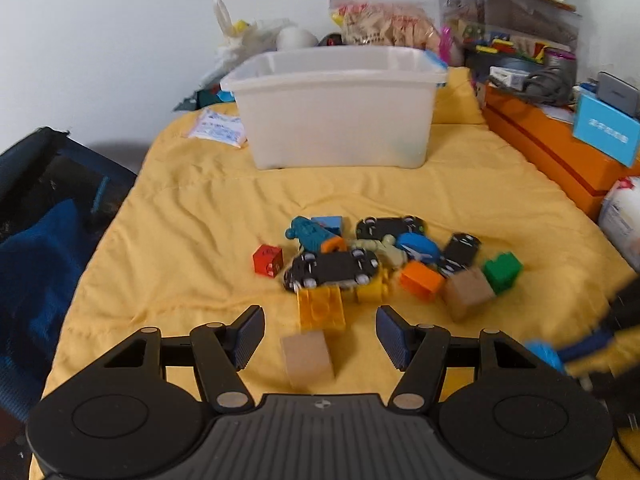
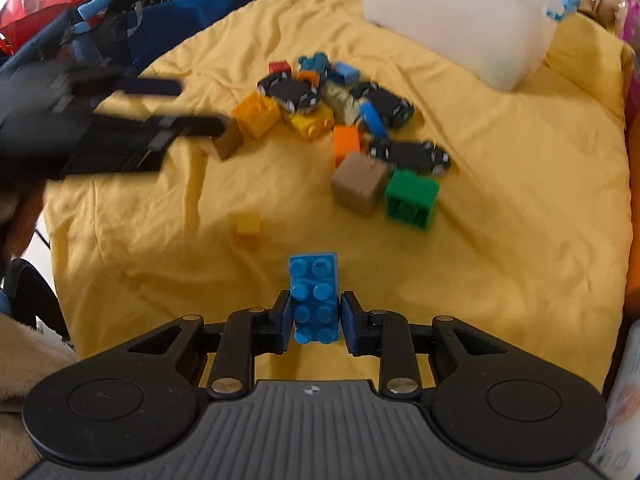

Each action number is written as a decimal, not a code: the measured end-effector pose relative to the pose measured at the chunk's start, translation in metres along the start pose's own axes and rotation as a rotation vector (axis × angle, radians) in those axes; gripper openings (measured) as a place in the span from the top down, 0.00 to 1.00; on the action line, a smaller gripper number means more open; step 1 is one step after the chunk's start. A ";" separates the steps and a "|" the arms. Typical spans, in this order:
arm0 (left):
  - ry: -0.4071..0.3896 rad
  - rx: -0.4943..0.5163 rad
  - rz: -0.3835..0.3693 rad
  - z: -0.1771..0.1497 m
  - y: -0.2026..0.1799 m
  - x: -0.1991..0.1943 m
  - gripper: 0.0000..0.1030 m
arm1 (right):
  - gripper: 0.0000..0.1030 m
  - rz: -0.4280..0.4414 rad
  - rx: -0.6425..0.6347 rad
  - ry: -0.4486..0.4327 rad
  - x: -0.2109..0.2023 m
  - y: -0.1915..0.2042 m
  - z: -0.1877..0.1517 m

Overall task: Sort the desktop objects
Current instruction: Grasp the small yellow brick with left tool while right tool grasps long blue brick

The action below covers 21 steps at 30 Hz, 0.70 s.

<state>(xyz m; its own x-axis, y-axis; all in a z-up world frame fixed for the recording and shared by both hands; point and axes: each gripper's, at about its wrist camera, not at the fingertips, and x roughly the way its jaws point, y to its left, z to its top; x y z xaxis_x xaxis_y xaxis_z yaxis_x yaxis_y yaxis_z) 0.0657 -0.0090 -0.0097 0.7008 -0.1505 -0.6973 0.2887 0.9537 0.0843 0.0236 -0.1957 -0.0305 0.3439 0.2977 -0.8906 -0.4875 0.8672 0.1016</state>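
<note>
Cloth: yellow cloth (image 1: 200,208) covered most of both views, wrinkled, with everything else resting on it.
Bin: the white plastic bin (image 1: 336,120) stood at upper centre of your left wrist view, well apart from the toys; in your right wrist view it sat at the upper right.
Pile: the toy pile (image 1: 384,260) lay mid-frame in your left view, between the bin and your gripper. It held black toy cars (image 1: 332,270), a teal figure (image 1: 308,234), an orange brick (image 1: 420,280), a green brick (image 1: 502,272), a red cube (image 1: 267,260) at its left edge and a translucent yellow brick (image 1: 320,304) at its near edge.
Cubes: one tan cube (image 1: 466,294) touched the green brick at the right of the pile; another tan cube (image 1: 307,358) lay alone, low in the frame.
Left tool: your left gripper (image 1: 320,332) stood wide, pads pressing on nothing; the lone tan cube showed between the fingers, untouched.
Right tool: your right gripper (image 2: 316,320) was narrow, both pads clamped on the sides of a blue brick (image 2: 315,296), studs facing the camera, low centre of the right view. In the left view it appeared only as a blur at lower right.
Small piece: a small yellow brick (image 2: 247,226) lay alone left of centre in the right view, apart from the pile.
</note>
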 end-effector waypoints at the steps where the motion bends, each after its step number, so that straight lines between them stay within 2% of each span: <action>1: 0.008 0.001 -0.003 0.005 0.002 0.007 0.37 | 0.72 0.005 0.007 -0.001 0.000 0.001 -0.002; 4: 0.059 -0.002 0.001 0.015 0.003 0.030 0.37 | 0.72 0.014 0.013 -0.012 0.001 0.004 -0.007; 5: 0.111 -0.020 -0.009 0.018 0.004 0.041 0.46 | 0.72 0.009 0.010 -0.014 0.001 0.005 -0.009; 6: 0.153 -0.049 -0.027 0.019 0.006 0.050 0.67 | 0.72 0.006 0.012 -0.016 0.002 0.005 -0.011; 7: 0.182 -0.089 -0.050 0.018 0.009 0.057 0.66 | 0.72 0.007 0.021 -0.017 0.002 0.004 -0.012; 9: 0.155 -0.121 -0.090 0.015 0.013 0.053 0.66 | 0.72 0.011 0.039 -0.020 0.002 0.002 -0.015; 12: 0.059 -0.068 -0.116 0.010 0.007 0.020 0.66 | 0.72 0.019 0.052 -0.025 0.000 -0.002 -0.018; 15: 0.000 0.035 -0.063 -0.003 -0.005 -0.016 0.66 | 0.72 0.022 0.052 -0.025 0.000 -0.004 -0.018; 18: 0.029 0.125 0.003 -0.031 -0.012 -0.032 0.66 | 0.70 0.026 0.049 -0.024 0.001 -0.004 -0.017; 21: 0.108 0.117 0.032 -0.053 -0.008 -0.027 0.66 | 0.70 0.025 0.028 -0.021 0.002 -0.002 -0.016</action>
<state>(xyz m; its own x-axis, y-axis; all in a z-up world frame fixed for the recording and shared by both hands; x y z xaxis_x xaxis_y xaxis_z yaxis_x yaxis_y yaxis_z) 0.0093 0.0014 -0.0293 0.6382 -0.0852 -0.7651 0.3455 0.9198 0.1858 0.0125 -0.2033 -0.0399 0.3485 0.3278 -0.8781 -0.4736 0.8700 0.1368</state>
